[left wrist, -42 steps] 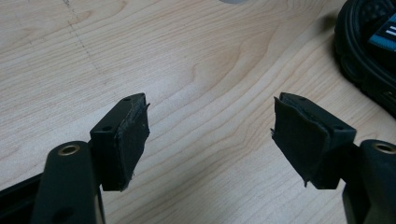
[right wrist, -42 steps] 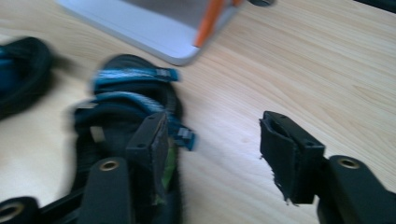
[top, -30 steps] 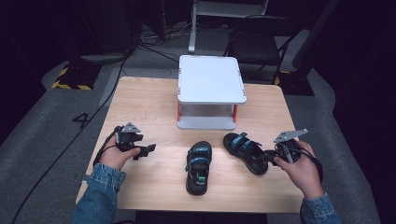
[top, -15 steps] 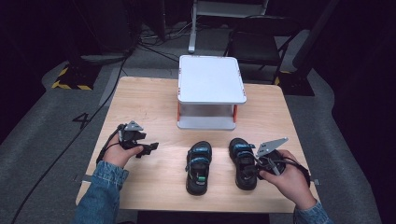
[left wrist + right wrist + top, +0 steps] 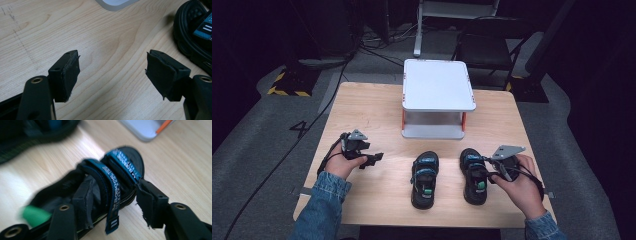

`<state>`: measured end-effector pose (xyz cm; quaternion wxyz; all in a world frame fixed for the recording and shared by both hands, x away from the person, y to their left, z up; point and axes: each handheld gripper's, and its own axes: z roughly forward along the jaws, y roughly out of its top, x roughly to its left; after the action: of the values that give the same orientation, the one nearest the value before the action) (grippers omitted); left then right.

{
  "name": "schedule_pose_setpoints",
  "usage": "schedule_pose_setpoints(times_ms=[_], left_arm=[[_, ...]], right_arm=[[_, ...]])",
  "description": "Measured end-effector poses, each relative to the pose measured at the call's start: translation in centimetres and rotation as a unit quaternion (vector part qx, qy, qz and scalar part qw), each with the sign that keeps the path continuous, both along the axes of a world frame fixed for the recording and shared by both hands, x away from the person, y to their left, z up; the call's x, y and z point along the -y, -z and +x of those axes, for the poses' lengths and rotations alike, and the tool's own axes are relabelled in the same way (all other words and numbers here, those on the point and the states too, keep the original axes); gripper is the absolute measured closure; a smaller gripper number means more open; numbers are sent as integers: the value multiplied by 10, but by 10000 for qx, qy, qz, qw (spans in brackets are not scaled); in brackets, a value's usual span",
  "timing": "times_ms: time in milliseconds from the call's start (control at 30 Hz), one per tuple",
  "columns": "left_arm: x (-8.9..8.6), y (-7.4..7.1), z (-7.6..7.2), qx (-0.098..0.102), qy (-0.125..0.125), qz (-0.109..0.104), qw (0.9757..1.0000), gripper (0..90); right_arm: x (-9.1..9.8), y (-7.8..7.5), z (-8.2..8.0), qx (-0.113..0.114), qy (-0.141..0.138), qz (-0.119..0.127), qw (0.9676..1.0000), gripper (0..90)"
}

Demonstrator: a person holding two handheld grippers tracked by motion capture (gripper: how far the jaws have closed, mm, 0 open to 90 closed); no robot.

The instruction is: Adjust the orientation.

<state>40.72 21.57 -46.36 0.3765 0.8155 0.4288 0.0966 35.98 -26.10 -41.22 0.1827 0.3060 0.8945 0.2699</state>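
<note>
Two black sandals with blue straps lie side by side, toes away from me, near the table's front edge. The left sandal (image 5: 424,177) (image 5: 37,132) lies free. At the right sandal (image 5: 474,175) (image 5: 125,162), my right gripper (image 5: 489,172) (image 5: 115,200) has just been opening its jaws. One pad stands inside the sandal and the other outside its sole edge. A loose blue strap and the sandal's side wall sit between them, no longer pinched. My left gripper (image 5: 374,159) (image 5: 112,72) rests open over bare wood to the left, with the left sandal (image 5: 195,32) off to its side.
A white two-level stand (image 5: 439,85) (image 5: 115,3) (image 5: 147,127) with orange posts sits at the middle back of the wooden table (image 5: 372,110). A dark chair (image 5: 484,47) and cables lie on the floor beyond the table.
The right sandal has turned from slanted to straight, parallel to the left one, and shifted slightly toward me with my right hand. The right jaws have spread apart. My left hand kept still.
</note>
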Motion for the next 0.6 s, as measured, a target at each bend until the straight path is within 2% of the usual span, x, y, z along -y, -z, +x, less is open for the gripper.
schedule_pose_setpoints(times_ms=[67,133,233,300,433,467,500,567,600], left_arm=[[-1,0,-2,16,-11,-16,10000,271],[-4,0,-4,-3,-31,-19,10000,271],[-9,1,-8,11,-140,-1,9999,271],[-13,2,-11,22,-202,-31,9998,271],[-19,1,-16,11,-262,-13,9997,271],[-21,2,-19,22,-288,-8,9996,271],[-22,3,-20,15,-318,-5,9995,271],[-28,4,-25,8,-387,31,9992,272],[-29,4,-26,0,-417,19,9991,272]], right_arm=[[-5,12,5,58,58,-194,9998,566],[-10,17,8,48,-23,-145,9999,716],[-18,13,7,175,-201,-282,9992,741],[-23,11,6,255,-286,-204,9991,748],[-41,9,5,82,-534,94,9985,758],[-41,9,5,82,-534,94,9985,758],[-49,9,4,42,-616,181,9979,758],[-69,12,3,181,-775,297,9964,757],[-73,13,3,238,-788,307,9961,756]])
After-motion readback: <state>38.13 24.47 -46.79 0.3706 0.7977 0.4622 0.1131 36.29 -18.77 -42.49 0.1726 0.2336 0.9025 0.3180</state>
